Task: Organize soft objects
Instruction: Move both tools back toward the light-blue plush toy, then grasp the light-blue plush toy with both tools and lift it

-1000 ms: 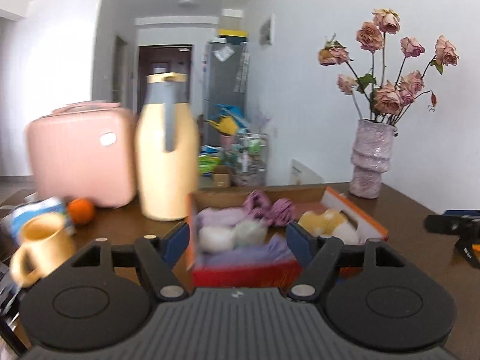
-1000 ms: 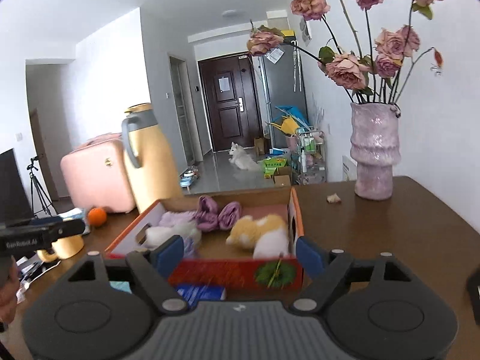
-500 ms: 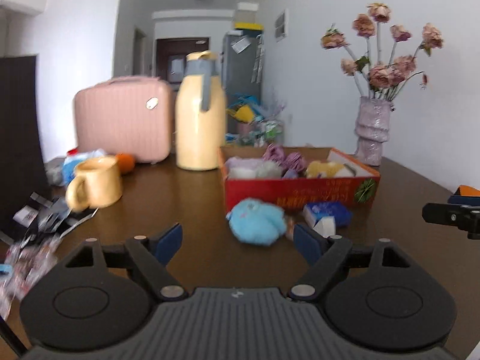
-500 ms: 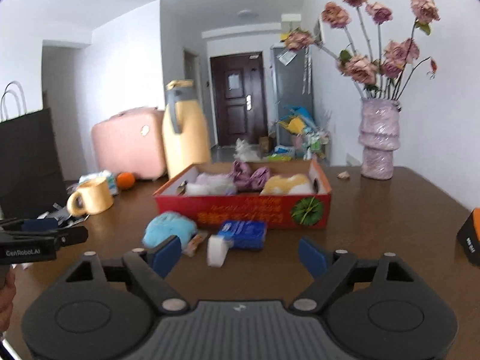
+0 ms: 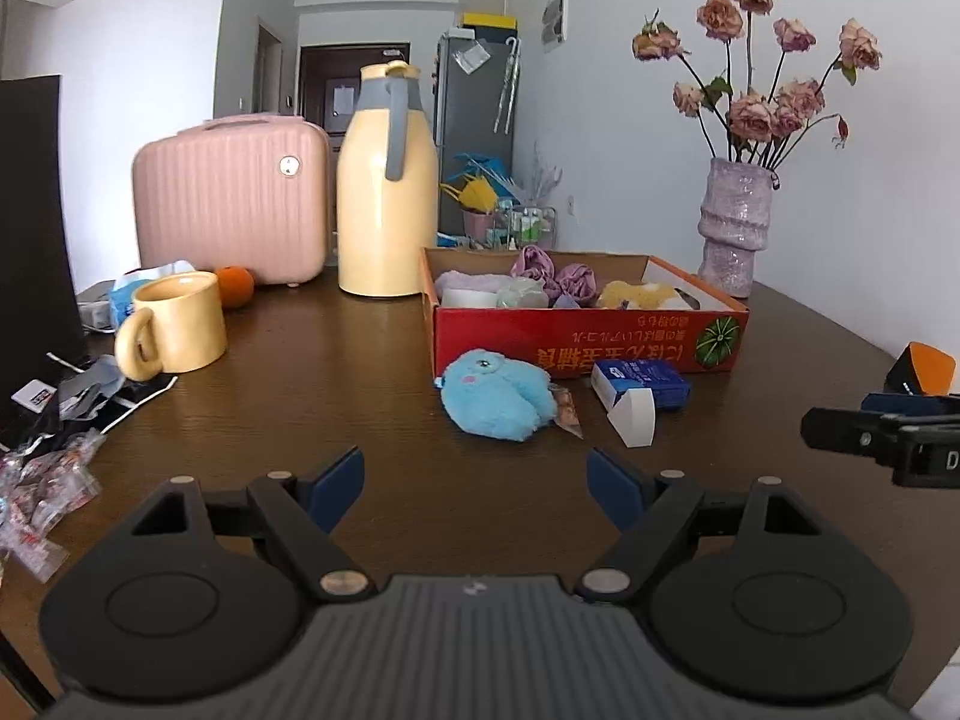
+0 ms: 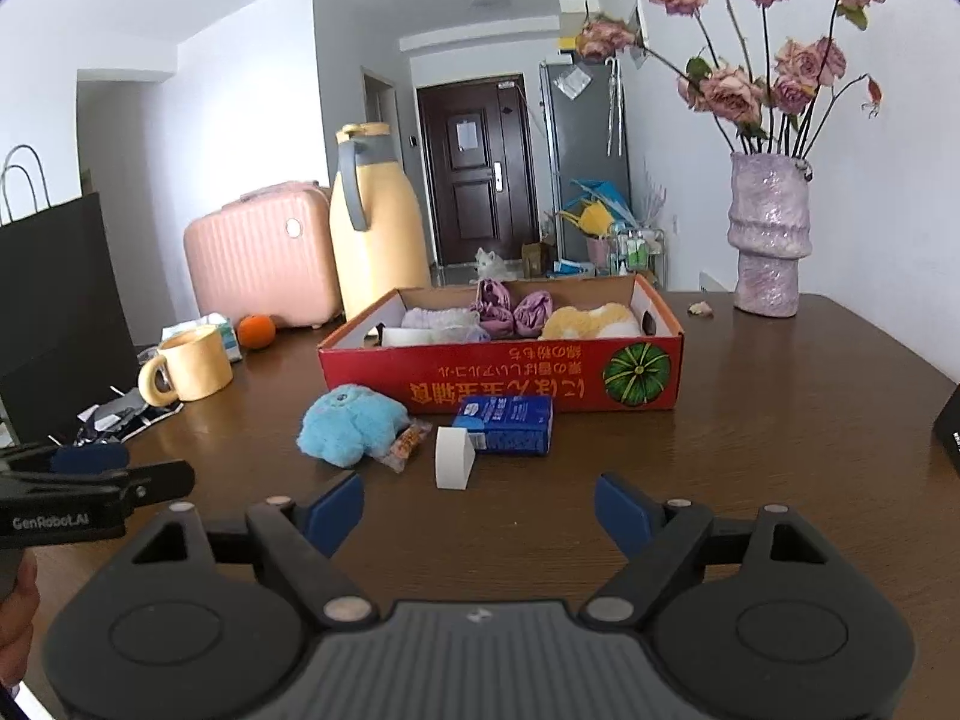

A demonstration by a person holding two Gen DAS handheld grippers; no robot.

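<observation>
Left gripper: jaws wide apart, nothing between them, above bare wooden table. Its figure has just been rising, so the jaws have just been opening. Right gripper: jaws likewise wide, empty.

Blue plush toy: lies on the table at 12 o'clock from the left gripper, near it, just in front of the red cardboard box. In the right wrist view the toy sits at 11 o'clock. Box contents: purple, white and yellow soft items.

Blue carton: beside the toy, flap open, at 12 o'clock from the right gripper. Snack wrapper: between toy and carton.

Yellow mug: at 10 o'clock, well apart.
</observation>
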